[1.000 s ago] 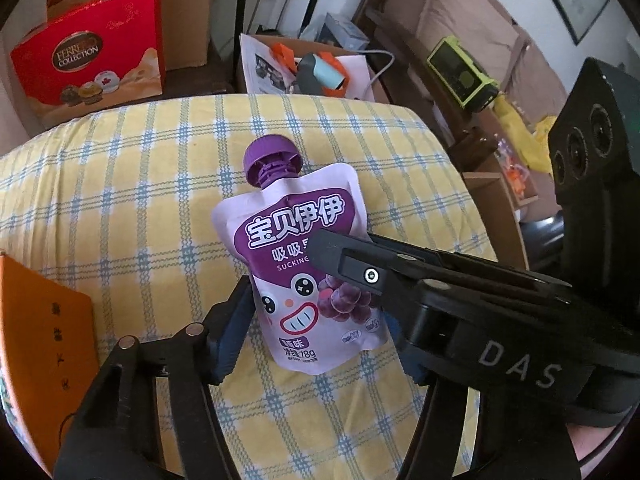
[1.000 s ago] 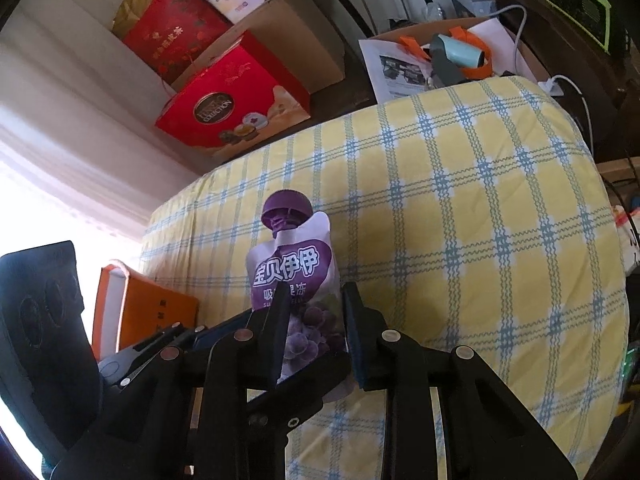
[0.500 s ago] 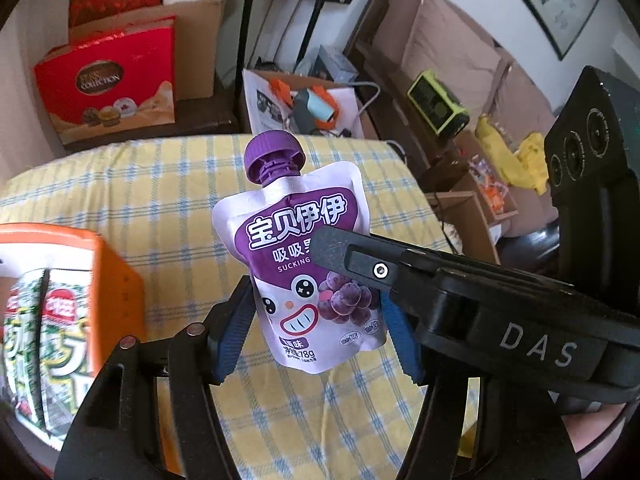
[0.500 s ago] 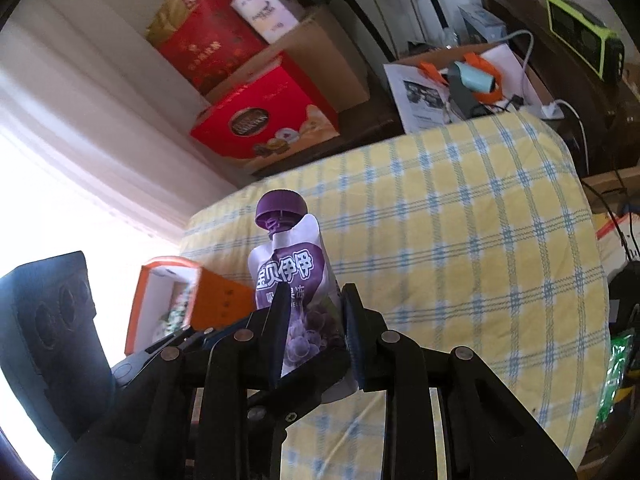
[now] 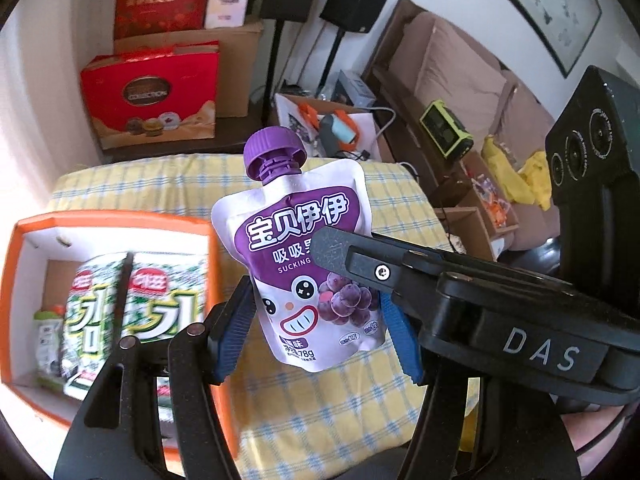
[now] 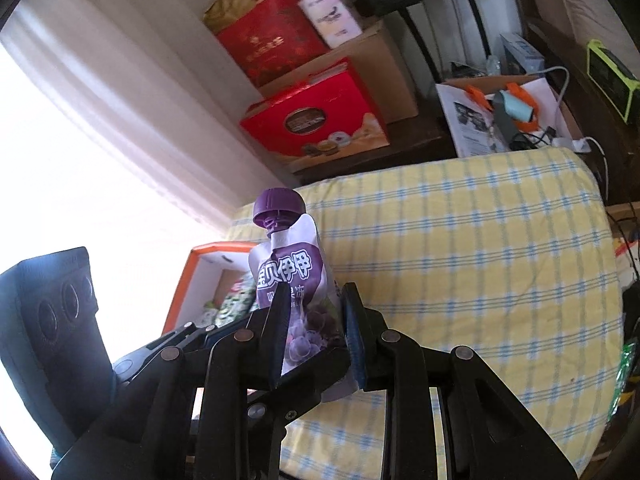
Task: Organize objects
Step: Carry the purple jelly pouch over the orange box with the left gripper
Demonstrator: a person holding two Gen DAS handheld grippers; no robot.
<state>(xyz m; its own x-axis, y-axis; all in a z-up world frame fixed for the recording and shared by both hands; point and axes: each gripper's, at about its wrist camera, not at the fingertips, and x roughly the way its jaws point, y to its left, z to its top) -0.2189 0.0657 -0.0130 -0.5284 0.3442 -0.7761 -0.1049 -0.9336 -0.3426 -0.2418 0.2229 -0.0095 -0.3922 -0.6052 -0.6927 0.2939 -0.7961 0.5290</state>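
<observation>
Left wrist view: pouch (image 5: pixel 304 264) upright in the air above the checked table (image 5: pixel 132 184), purple cap (image 5: pixel 274 152) on top. Right gripper (image 6: pixel 314 332) pinches the pouch's lower half across its flat faces. Left gripper (image 5: pixel 316 328) flanks the pouch's bottom edges; pads (image 5: pixel 234 328) look just beside it, cannot tell if they press. Orange box (image 5: pixel 218 280) sits just left of the pouch, open, with two green packs (image 5: pixel 132 300) and a small green bottle (image 5: pixel 46 332) inside. Likely step: drop the pouch into the box. Do it well: keep the grip low and firm, carry clear over the box wall, aim for a free gap beside the packs, lower before letting go, keep the cap up so the pouch doesn't flop.
</observation>
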